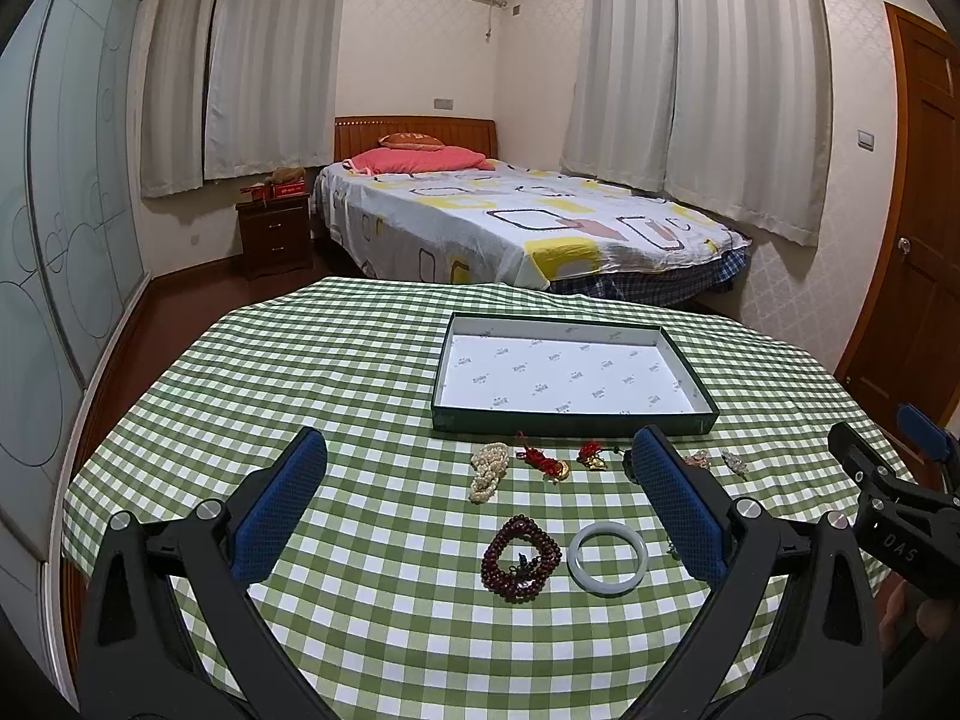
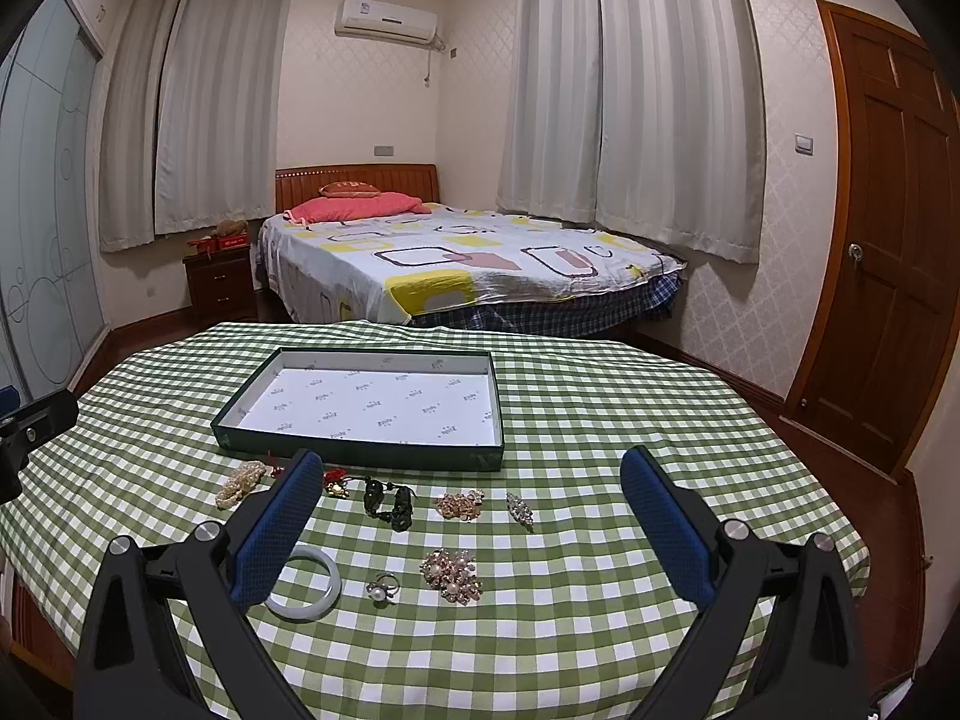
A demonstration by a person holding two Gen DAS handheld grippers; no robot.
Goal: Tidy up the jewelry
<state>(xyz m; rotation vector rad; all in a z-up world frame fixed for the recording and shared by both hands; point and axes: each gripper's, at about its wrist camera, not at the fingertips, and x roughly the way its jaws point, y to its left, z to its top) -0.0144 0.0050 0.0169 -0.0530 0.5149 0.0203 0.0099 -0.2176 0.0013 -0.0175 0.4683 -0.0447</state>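
Note:
An empty dark green box (image 1: 570, 419) with white lining sits on the checked tablecloth, also in the right wrist view (image 2: 360, 455). Before it lie a pearl strand (image 1: 487, 471), two red-and-gold charms (image 1: 543, 461), a dark red bead bracelet (image 1: 519, 558) and a white bangle (image 1: 607, 558). The right wrist view adds black beads (image 2: 390, 501), brooches (image 2: 459, 505) (image 2: 451, 576), a silver clip (image 2: 519, 509) and a pearl ring (image 2: 381, 589). My left gripper (image 1: 480, 456) is open above the bracelet and bangle. My right gripper (image 2: 471, 480) is open above the brooches.
The round table (image 1: 300, 372) has a green checked cloth. Behind it stand a bed (image 1: 510, 222), a dark nightstand (image 1: 273, 234) and curtains. A wooden door (image 2: 888, 228) is at the right. The right gripper's body (image 1: 888, 504) shows at the left view's right edge.

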